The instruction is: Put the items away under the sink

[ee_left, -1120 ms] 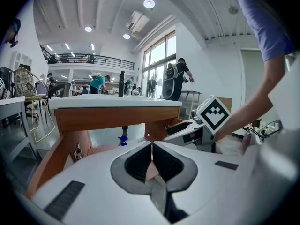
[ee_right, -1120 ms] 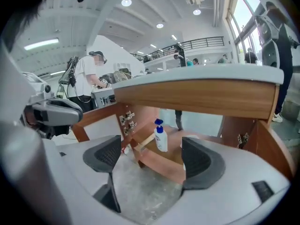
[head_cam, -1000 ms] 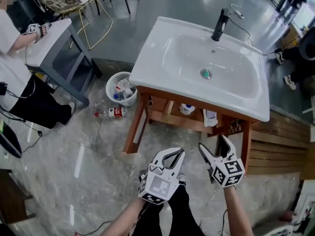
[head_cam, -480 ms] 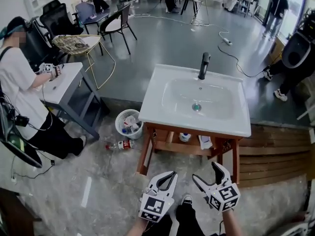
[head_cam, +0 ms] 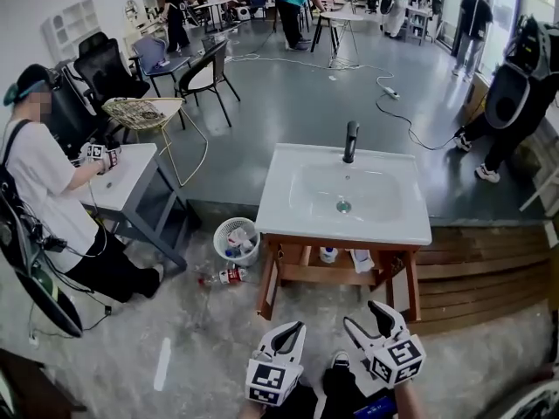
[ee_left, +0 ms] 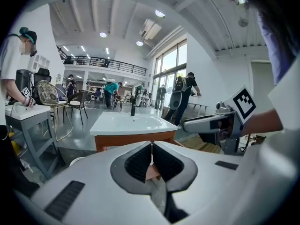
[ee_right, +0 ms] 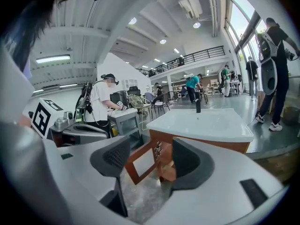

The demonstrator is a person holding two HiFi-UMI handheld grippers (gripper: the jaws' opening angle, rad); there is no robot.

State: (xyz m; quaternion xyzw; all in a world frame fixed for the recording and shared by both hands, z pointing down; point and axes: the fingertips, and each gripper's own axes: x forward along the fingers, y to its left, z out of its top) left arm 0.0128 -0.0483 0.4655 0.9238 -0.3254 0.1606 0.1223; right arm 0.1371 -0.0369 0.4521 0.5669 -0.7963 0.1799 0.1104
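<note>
Well, the person stands back from the white sink (head_cam: 288, 206), which sits on a brown wooden stand (head_cam: 267, 288) and has a black tap (head_cam: 350, 140) at its back edge. Both grippers are held low, near the person's feet, well apart from the sink. The left gripper (head_cam: 298, 326) has its jaws pressed together at the tips, and there is nothing in them. The right gripper (head_cam: 362, 314) has its jaws wide apart, and nothing sits between them; through the gap you see only the floor and the stand. On the shelf under the sink are a small white bottle (head_cam: 328, 254) and, just beside it to the right, a white packet (head_cam: 362, 260). A white basket (head_cam: 218, 244) full of things sits on the floor just left of the stand. A bottle with a red label (head_cam: 225, 276) lies on its side on the floor near the basket. Far to the left, another person in a white shirt (head_cam: 39, 190) is at a grey table (head_cam: 131, 166).
</note>
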